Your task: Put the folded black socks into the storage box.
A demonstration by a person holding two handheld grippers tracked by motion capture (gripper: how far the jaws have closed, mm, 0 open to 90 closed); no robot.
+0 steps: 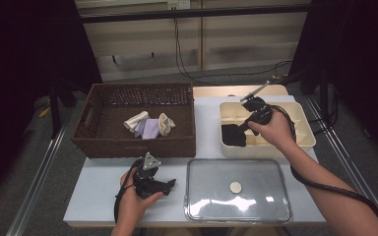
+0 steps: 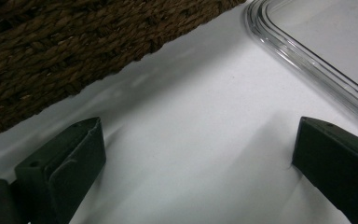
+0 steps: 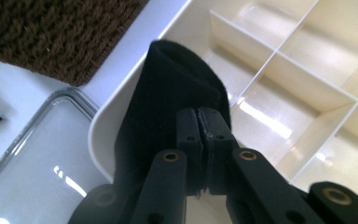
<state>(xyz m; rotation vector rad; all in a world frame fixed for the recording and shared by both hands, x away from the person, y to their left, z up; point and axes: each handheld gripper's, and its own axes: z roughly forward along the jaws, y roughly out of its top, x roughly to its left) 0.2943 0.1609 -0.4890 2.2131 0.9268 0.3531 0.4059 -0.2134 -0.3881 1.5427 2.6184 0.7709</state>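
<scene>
I am pinching the black folded cloth [image 3: 177,93] in my right tongs [image 3: 204,135] over the cream divided plastic organizer [image 3: 279,60], judging a lowering into a compartment comes next, left tongs [image 2: 196,158] spread.

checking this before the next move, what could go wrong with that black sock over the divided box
1. The right gripper pinches only one edge of the black sock, so it might slip out.
2. The sock hangs over the rim of the cream divided box, near the corner, so it could drop outside onto the clear lid.
3. The loose sock may straddle a divider rather than settle in one compartment.
</scene>
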